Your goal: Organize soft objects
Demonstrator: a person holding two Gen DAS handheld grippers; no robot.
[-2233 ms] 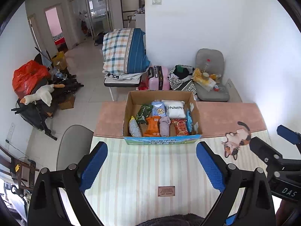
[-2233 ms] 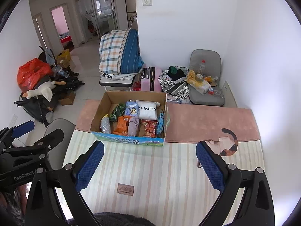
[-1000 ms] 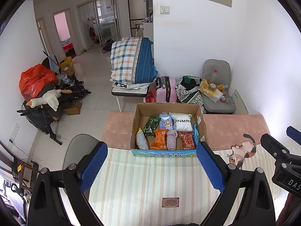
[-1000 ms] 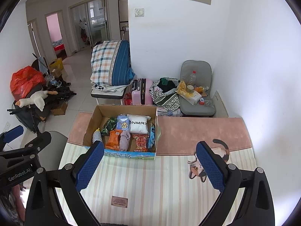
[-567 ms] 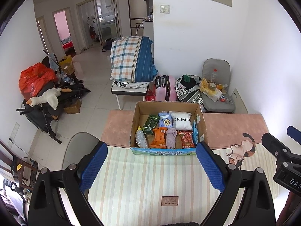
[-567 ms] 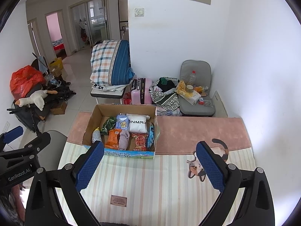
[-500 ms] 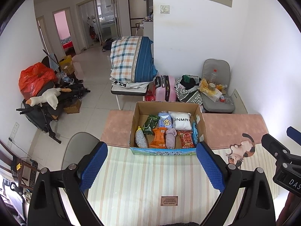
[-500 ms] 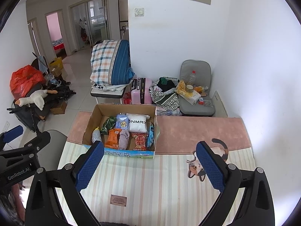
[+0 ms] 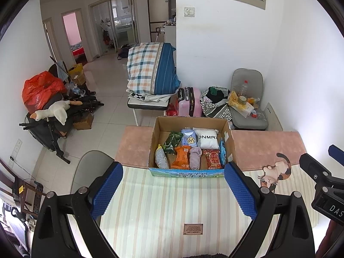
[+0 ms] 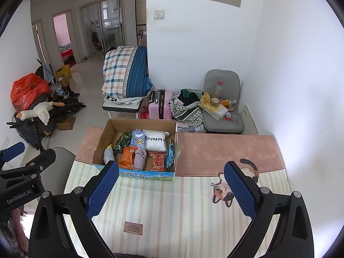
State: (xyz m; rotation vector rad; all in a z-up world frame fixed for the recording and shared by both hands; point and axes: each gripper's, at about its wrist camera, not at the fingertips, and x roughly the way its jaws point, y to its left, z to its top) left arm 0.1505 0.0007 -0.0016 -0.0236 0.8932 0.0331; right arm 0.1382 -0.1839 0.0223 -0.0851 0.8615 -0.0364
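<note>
On the striped mat [image 9: 163, 204] stands the cardboard box [image 9: 191, 173] of soft packets; left gripper [image 9: 173, 190] and right gripper [image 10: 171, 188] hover near its front wall, jaws apart, empty.

A cardboard box [image 9: 191, 173] sits on the tabletop [image 9: 163, 206] toward its far edge, packets [image 9: 182, 157] and a pillow [image 9: 207, 138] inside, a suitcase [image 9: 191, 105] on the floor behind it.

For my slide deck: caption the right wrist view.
Open right hand-held gripper hovers above striped mat, facing cardboard box packed with soft items.
</note>
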